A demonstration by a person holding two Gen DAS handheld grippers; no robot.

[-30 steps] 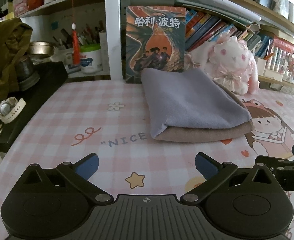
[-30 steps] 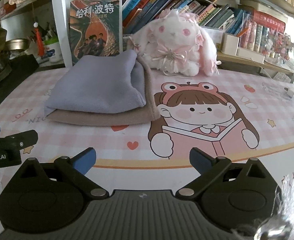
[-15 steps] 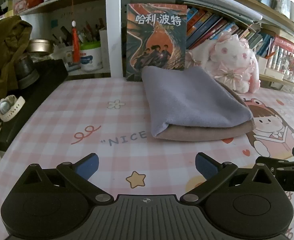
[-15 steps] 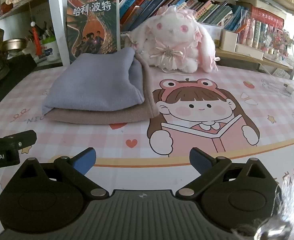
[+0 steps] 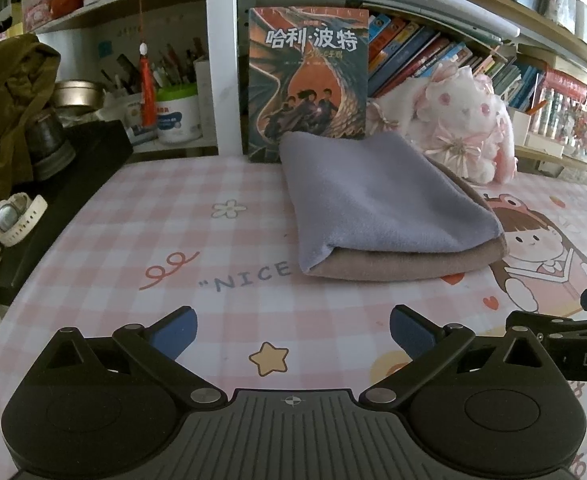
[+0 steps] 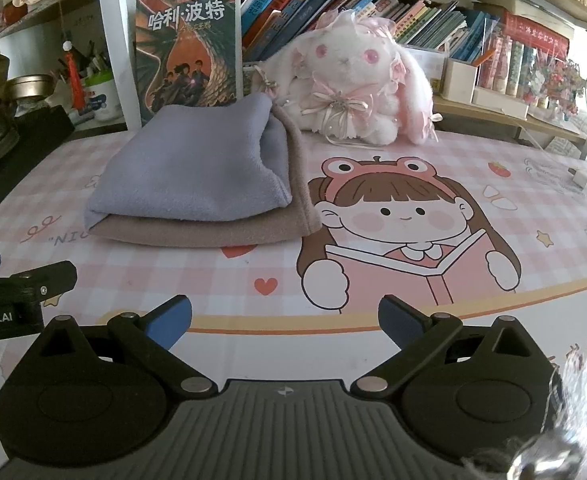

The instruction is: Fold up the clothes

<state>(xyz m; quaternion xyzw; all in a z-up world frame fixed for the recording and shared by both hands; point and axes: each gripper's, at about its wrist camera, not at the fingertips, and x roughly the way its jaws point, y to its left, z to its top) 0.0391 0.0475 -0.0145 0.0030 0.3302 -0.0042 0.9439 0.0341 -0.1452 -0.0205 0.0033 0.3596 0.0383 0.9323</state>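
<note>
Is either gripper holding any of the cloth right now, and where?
Nothing is held. The left gripper and right gripper are both open, short of the folded lilac cloth on the tan one.

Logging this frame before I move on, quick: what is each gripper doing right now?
Left gripper: open, holding nothing, short of the folded cloths.
Right gripper: open, holding nothing.

The folded cloth on top (image 5: 377,196) was pale lilac-grey, and the cloth under it (image 5: 393,266) was dusty brown-pink. The mat (image 5: 181,224) had a pink and white check pattern, with a yellow star (image 5: 269,358), a red heart (image 6: 266,286) and a cartoon girl (image 6: 397,216) with brown hair and a pink frog hat. The fingers (image 5: 175,330) of both grippers were blue on black bodies, and the far plush rabbit (image 6: 357,80) was white with pink ears and bows.
</note>
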